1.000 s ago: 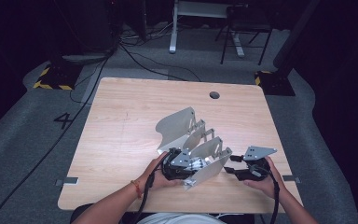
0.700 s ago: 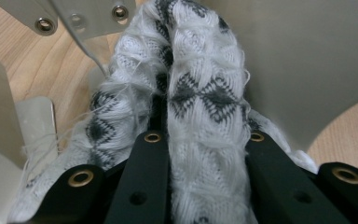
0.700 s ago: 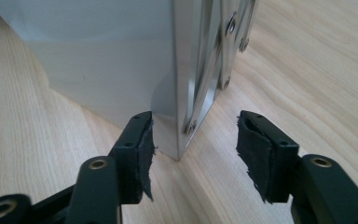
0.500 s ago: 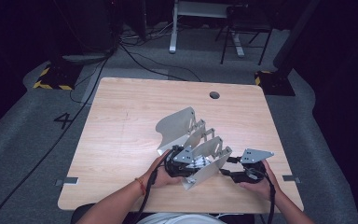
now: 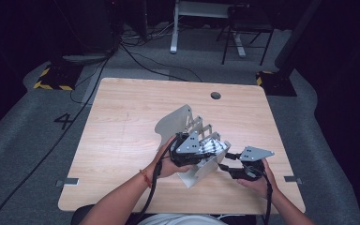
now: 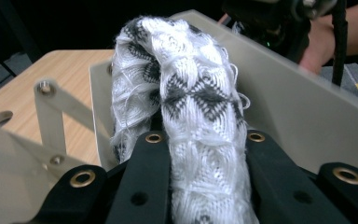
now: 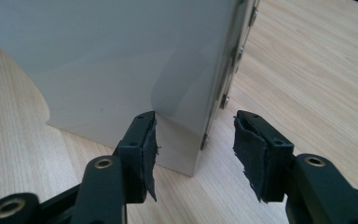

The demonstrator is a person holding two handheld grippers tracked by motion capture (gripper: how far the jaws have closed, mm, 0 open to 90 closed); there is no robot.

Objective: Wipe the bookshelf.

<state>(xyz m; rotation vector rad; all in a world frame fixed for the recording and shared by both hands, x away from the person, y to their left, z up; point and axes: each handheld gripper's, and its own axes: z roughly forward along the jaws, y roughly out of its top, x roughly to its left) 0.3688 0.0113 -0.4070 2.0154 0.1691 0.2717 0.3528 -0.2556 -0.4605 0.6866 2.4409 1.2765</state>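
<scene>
A dim lab: lone wooden table (image 5: 122, 140) on grey carpet, floor cables (image 5: 154, 65), hazard-taped stand bases (image 5: 51, 84).

I count one grey folding rack (image 5: 194, 143) with several panels on the surface (image 5: 122, 136), one black-and-white knitted cloth (image 6: 191, 107) inside that rack, and my two grippers beside it.

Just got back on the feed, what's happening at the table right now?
A person works two grippers at a grey expanding rack on the wooden table. The left gripper is shut on a white-and-black knitted cloth, holding it between the rack's plates. The right gripper is open, jaws straddling the corner of the end plate.
</scene>
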